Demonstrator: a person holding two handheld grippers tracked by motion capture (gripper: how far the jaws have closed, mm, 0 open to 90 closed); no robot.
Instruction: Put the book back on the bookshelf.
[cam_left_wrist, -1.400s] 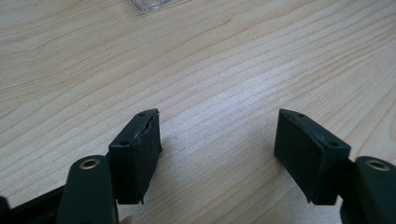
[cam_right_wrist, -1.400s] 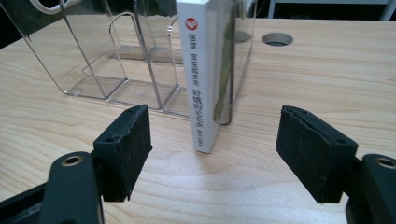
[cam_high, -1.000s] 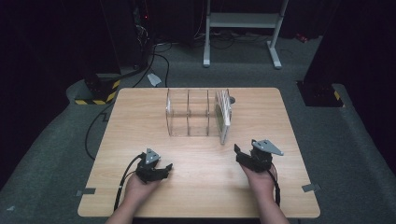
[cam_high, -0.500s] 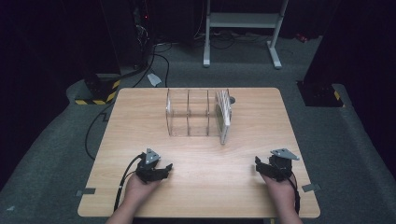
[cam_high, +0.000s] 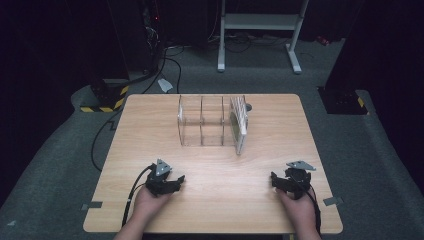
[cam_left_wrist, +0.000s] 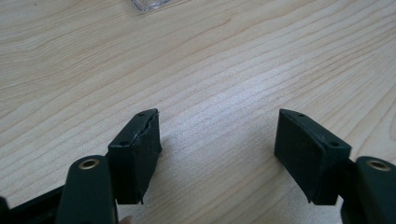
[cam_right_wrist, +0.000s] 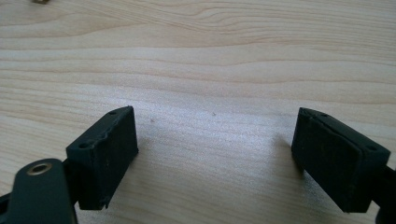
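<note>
Two pairs of black jaws stand spread wide with nothing between them, only bare wood showing in the gap of each; the left gripper (cam_left_wrist: 217, 140) lies low over the table (cam_high: 215, 170), its pads tipped slightly inward, and the right gripper (cam_right_wrist: 215, 149) sits likewise, jaws parted and empty. In the high view the left gripper (cam_high: 172, 181) rests on the near part of the table, well short of the clear rack (cam_high: 210, 121) and to its left, pointing rightward; the left hand (cam_high: 150, 200) grips it from behind, forearm coming up from the near edge. The right gripper (cam_high: 276, 179) rests near the table's right edge, well apart from the rack, pointing leftward, the right hand (cam_high: 299, 207) behind it. The rack stands upright at the table's far middle, a white ribbed plate (cam_high: 239, 117) upright in its rightmost slot.
</note>
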